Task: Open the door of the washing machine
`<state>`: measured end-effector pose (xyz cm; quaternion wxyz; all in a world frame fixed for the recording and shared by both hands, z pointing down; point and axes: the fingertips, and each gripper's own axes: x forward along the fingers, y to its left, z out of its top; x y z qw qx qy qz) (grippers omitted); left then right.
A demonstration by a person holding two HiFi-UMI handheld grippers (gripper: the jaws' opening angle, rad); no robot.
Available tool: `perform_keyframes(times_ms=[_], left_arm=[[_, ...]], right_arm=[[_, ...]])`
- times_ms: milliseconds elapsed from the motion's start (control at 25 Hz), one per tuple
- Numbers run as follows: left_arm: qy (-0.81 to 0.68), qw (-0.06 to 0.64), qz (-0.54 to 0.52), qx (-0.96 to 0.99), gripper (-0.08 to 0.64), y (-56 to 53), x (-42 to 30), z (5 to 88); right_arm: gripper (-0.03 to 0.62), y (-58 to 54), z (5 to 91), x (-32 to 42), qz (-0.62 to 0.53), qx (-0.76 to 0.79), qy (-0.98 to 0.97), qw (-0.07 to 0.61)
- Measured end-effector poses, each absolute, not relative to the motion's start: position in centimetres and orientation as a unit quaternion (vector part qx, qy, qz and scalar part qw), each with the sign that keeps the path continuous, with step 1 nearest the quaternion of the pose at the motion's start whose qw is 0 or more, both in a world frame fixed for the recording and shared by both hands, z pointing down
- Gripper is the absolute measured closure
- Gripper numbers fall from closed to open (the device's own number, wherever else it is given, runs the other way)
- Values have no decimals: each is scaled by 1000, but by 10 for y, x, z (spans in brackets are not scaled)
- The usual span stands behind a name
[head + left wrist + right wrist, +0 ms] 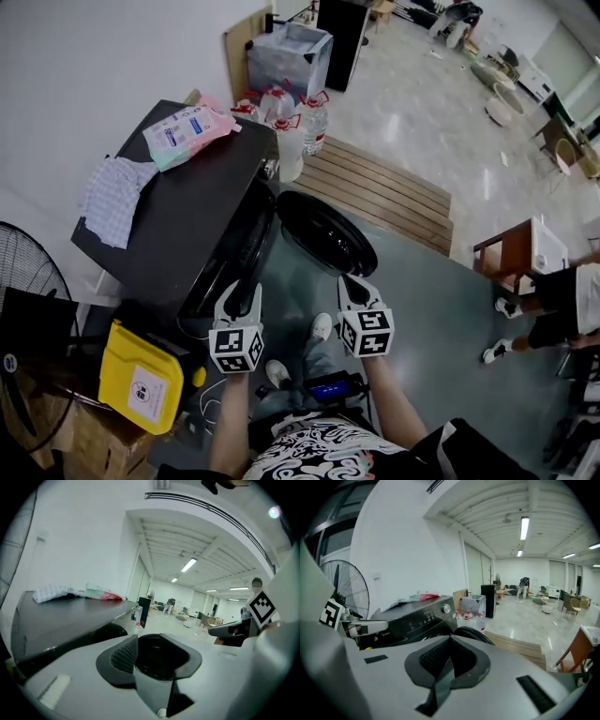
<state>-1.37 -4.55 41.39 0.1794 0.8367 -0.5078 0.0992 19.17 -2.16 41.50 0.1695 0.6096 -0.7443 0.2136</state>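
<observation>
The black washing machine (178,216) stands at the left in the head view, and its round door (323,232) hangs swung out over the floor. My left gripper (237,298) hovers in front of the drum opening, its jaws apart with nothing between them. My right gripper (352,286) is just below the door's near edge, jaws together and empty, not touching it. In the left gripper view the left gripper (157,658) looks past the machine's top (61,616). The right gripper view shows the right gripper (449,660) below the control panel (417,616) and the door's rim (471,632).
A checked cloth (114,197) and a pink packet (187,131) lie on the machine. Water bottles (291,127) and a wooden slat platform (384,187) are behind the door. A yellow box (141,375) and a fan (28,272) are at the left; a small table (520,253) and a seated person (562,300) at the right.
</observation>
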Motion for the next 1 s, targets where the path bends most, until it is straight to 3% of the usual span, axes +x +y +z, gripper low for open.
perform_keyframes(times_ms=[200, 1000], left_arm=[[-518, 156, 68, 838, 436, -11, -26, 367], [-516, 156, 59, 840, 437, -4, -27, 362]], right_arm=[[591, 12, 372, 168, 189, 609, -758, 137], [591, 33, 375, 158, 196, 602, -763, 135]])
